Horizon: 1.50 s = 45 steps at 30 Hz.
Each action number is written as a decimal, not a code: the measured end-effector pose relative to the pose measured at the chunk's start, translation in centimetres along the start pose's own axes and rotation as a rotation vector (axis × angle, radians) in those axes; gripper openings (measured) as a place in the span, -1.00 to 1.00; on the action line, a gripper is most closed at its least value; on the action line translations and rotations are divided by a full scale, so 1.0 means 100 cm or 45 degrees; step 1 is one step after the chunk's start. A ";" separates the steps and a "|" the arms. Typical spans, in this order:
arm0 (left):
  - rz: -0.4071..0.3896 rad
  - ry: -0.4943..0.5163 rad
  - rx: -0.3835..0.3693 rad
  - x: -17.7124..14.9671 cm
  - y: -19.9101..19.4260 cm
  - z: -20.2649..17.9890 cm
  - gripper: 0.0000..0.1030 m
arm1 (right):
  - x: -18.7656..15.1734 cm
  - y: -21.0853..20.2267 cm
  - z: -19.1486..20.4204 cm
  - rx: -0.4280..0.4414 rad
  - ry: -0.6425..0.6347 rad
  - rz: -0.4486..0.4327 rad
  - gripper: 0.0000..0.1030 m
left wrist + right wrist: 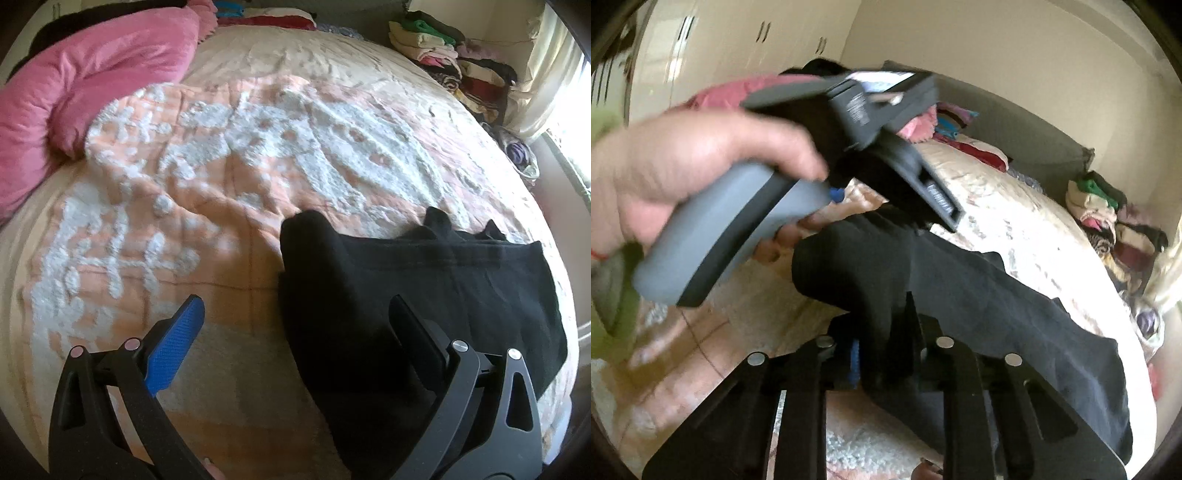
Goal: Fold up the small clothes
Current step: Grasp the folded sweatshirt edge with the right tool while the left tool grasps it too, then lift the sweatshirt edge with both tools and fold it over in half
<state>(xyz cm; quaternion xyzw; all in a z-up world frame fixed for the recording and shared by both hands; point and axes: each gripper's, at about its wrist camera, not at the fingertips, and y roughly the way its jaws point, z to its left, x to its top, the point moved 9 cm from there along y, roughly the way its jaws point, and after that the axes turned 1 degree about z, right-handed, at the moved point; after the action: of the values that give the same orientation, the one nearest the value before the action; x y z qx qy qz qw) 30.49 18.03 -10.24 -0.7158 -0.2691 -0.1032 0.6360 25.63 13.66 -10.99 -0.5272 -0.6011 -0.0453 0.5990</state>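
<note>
Garment (406,295) lies on the bedspread (240,166) at the near right of the bed. Big pillow (74,92) on the far left, clothes stack (450,66) at the far right corner by the curtain (546,74). Left gripper (295,325) straddles the garment's left edge. Right gripper (882,354) is at its near edge, probably pinching a fold.

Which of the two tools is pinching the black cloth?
The right tool: its fingers are closed together on a fold of the black cloth. The left tool stands wide open above the bed, one finger over the cloth, pinching nothing.
</note>
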 end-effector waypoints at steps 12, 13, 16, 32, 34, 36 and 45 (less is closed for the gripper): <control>-0.002 0.019 -0.234 -0.008 -0.008 -0.044 -0.20 | 0.001 -0.023 -0.018 0.004 0.125 -0.072 -0.73; -0.006 0.030 -0.242 -0.007 -0.009 -0.048 -0.41 | 0.000 -0.023 -0.018 0.002 0.137 -0.075 -0.73; -0.032 0.034 -0.268 -0.006 -0.015 -0.057 -0.67 | -0.001 -0.025 -0.022 -0.001 0.157 -0.078 -0.74; -0.151 0.167 -0.249 0.019 -0.070 -0.126 -0.72 | -0.006 -0.071 -0.076 -0.060 0.328 -0.150 -0.78; -0.156 0.188 -0.251 0.020 -0.074 -0.136 -0.72 | -0.008 -0.076 -0.083 -0.067 0.356 -0.159 -0.78; -0.156 0.215 -0.237 0.022 -0.077 -0.147 -0.72 | -0.010 -0.080 -0.090 -0.072 0.379 -0.166 -0.78; -0.151 0.289 -0.210 0.022 -0.080 -0.189 -0.72 | -0.024 -0.098 -0.119 -0.085 0.484 -0.184 -0.79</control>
<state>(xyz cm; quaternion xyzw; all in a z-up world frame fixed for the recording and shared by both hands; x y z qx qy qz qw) 31.87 0.76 0.92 -0.7322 -0.2280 -0.2428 0.5942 26.21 -0.19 -3.84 -0.4840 -0.5118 -0.2066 0.6790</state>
